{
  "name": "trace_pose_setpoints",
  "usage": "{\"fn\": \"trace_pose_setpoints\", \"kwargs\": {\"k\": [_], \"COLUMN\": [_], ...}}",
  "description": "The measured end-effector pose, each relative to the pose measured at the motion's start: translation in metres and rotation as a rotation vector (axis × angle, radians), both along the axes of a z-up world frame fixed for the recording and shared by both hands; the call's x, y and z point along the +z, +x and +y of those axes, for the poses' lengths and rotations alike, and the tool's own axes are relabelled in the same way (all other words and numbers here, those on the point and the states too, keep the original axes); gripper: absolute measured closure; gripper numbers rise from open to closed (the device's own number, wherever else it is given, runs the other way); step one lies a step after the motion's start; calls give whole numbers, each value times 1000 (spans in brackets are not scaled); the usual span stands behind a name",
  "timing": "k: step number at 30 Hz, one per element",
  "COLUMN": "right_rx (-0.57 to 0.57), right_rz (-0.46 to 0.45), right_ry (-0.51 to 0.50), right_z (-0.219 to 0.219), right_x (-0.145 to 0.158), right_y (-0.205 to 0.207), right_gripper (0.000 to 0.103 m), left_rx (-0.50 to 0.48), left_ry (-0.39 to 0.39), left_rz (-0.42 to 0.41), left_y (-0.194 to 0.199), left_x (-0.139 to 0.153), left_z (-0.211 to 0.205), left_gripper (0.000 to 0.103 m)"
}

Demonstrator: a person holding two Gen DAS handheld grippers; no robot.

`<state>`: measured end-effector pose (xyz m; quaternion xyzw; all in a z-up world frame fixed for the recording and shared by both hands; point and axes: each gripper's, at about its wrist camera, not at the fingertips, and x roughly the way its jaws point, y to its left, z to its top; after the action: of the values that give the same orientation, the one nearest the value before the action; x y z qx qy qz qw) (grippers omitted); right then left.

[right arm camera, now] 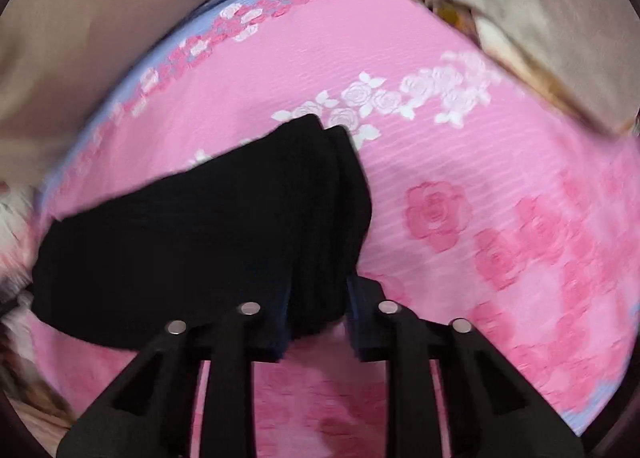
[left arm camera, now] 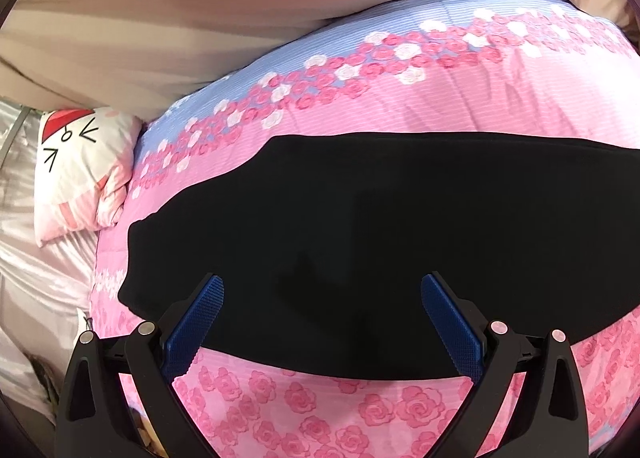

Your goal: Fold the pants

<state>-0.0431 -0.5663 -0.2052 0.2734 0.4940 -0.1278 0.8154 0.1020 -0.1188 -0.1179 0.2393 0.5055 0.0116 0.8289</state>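
Looks like the lengthwise fold is done: the black pants (left arm camera: 380, 234) lie as one flat strip across the middle of the pink rose quilt (left arm camera: 440, 105). Left gripper (left arm camera: 322, 290) hovers spread wide, holding nothing. Right gripper (right arm camera: 318, 298) pinches one bunched end, so the crosswise folds seem left.

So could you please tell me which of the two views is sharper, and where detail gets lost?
Left wrist view: crisp, the open left tongs and quilt roses clear, though the black pants read as a featureless mass. Right wrist view: motion-blurred, roses smeared, edges bowed by fisheye; right tongs grip a pants fold.
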Motion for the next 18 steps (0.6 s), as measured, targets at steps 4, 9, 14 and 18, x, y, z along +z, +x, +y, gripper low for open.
{"fn": "trace_pose_setpoints", "kwargs": {"k": [4, 9, 14, 18], "right_rx": [-20, 146, 374, 550], "right_rz": [-78, -179, -232, -221], "right_ry": [25, -5, 11, 35], "right_z": [17, 91, 202, 305], "right_x": [33, 101, 135, 134], "right_y": [4, 44, 106, 151], "right_gripper": [84, 84, 84, 84], "left_rx": [20, 80, 172, 235], "left_ry": [-10, -44, -89, -105], "left_rz": [3, -9, -27, -52], "left_y": [2, 7, 13, 12], "left_x": [3, 9, 13, 16], "left_z": [17, 58, 118, 169], "left_gripper": [5, 5, 5, 5]}}
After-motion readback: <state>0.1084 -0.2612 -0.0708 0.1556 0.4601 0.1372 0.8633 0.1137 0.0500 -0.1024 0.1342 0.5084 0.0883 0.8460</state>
